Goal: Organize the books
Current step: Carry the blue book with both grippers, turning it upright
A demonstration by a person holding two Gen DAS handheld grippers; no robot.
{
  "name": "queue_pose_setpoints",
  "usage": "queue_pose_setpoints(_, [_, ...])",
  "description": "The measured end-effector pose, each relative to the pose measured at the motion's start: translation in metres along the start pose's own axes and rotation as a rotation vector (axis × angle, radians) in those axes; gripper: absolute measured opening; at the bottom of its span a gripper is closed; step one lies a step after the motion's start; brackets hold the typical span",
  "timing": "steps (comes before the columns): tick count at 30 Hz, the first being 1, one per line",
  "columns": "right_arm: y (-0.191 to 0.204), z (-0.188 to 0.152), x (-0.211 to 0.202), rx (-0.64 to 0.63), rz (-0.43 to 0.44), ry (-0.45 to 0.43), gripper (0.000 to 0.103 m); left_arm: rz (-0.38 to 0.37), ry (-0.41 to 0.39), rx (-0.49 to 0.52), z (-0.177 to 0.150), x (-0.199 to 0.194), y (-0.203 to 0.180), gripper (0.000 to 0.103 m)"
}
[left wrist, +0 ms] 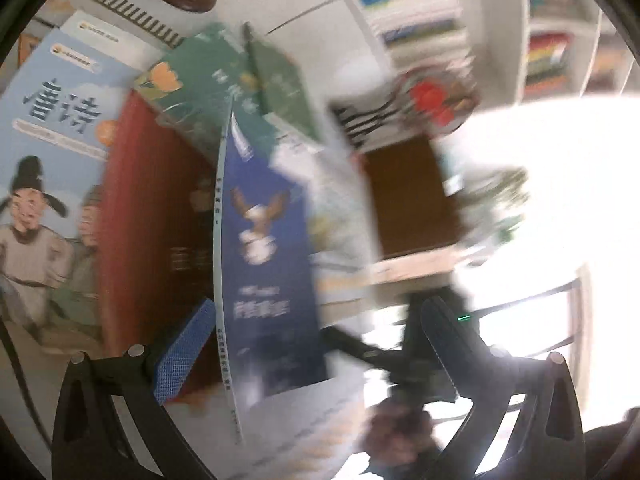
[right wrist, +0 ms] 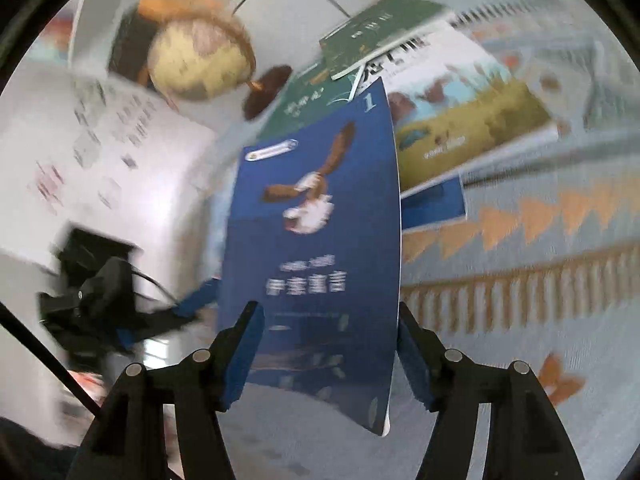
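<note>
Two tongs: both close round one blue eagle-cover book (left wrist: 272,260), which stands upright in the air above the other books.
Poetry book (left wrist: 60,120): pale blue, robed figures on the cover, lying flat at far left, not yet sorted.
Red book (left wrist: 152,220): flat, next to the poetry book and behind the raised one.
Left tongs (left wrist: 316,312): spread wide; one blue pad sits just beside the book's spine, the other stands clear of the cover, so they do not pinch it.
Green books (left wrist: 208,80): a loose overlapping heap beyond the raised book.
Right tongs (right wrist: 328,356): the book's lower part sits between the pads; blur hides whether they press on it, so I cannot tell if they pinch.
Meadow picture book (right wrist: 460,120): flat on the patterned cloth (right wrist: 520,248), right of the raised book.
Bookshelf (left wrist: 420,20): white, already partly filled, well beyond the heap.
Step in hand: probably passing or steadying the lifted book between the two tongs.
Next move: needs one sure pinch near the spine, then carrying the book upright to its place without letting the cover swing.
</note>
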State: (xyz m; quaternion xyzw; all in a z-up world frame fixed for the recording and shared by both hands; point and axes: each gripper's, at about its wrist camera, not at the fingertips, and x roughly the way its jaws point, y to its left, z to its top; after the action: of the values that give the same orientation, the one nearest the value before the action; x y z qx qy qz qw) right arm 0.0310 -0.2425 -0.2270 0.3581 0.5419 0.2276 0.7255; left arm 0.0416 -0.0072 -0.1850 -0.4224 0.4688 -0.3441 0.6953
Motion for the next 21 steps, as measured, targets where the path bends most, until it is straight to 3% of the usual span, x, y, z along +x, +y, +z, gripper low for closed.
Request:
queue_pose_setpoints(2, [-0.024, -0.003, -0.006, 0.127, 0.111, -0.016, 0.064, -0.072, -0.034, -0.032, 0.004, -0.002, 0.002, 0.102])
queue_pose_setpoints(3, [-0.031, -0.004, -0.006, 0.166, 0.139, -0.018, 0.064, -0.056, -0.044, -0.045, 0.007, 0.001, 0.006, 0.102])
queue_pose_setpoints(6, [-0.051, -0.011, -0.01, 0.28, 0.233, -0.034, 0.064, 0.101, -0.008, -0.055, 0.01, 0.025, 0.02, 0.102])
queue_pose_setpoints(8, [-0.052, -0.012, -0.016, 0.273, 0.193, -0.031, 0.064, 0.19, 0.03, -0.049, 0.008, 0.04, 0.027, 0.101])
queue_pose_setpoints(11, [-0.043, -0.009, -0.024, 0.248, 0.196, -0.035, 0.064, 0.23, 0.037, -0.027, 0.002, 0.05, 0.021, 0.1])
queue_pose_setpoints(12, [-0.037, -0.005, -0.024, 0.233, 0.203, -0.039, 0.064, 0.23, 0.045, -0.029, 0.002, 0.054, 0.019, 0.1])
queue_pose_setpoints(14, [-0.024, 0.002, -0.029, 0.197, 0.195, -0.064, 0.064, 0.157, 0.066, -0.101, 0.001, 0.058, 0.022, 0.1])
queue_pose_setpoints(16, [-0.017, 0.009, -0.028, 0.177, 0.163, -0.078, 0.058, 0.077, 0.066, -0.175, 0.001, 0.056, 0.026, 0.1])
queue_pose_setpoints(18, [-0.015, 0.014, -0.022, 0.168, 0.087, -0.082, 0.029, 0.028, 0.054, -0.242, 0.001, 0.055, 0.032, 0.1])
queue_pose_setpoints(20, [-0.018, 0.014, -0.018, 0.157, -0.005, -0.083, 0.007, 0.0, 0.052, -0.298, 0.001, 0.056, 0.039, 0.1])
queue_pose_setpoints(21, [-0.017, 0.013, -0.018, 0.147, -0.031, -0.082, 0.007, -0.01, 0.061, -0.317, 0.001, 0.058, 0.042, 0.1])
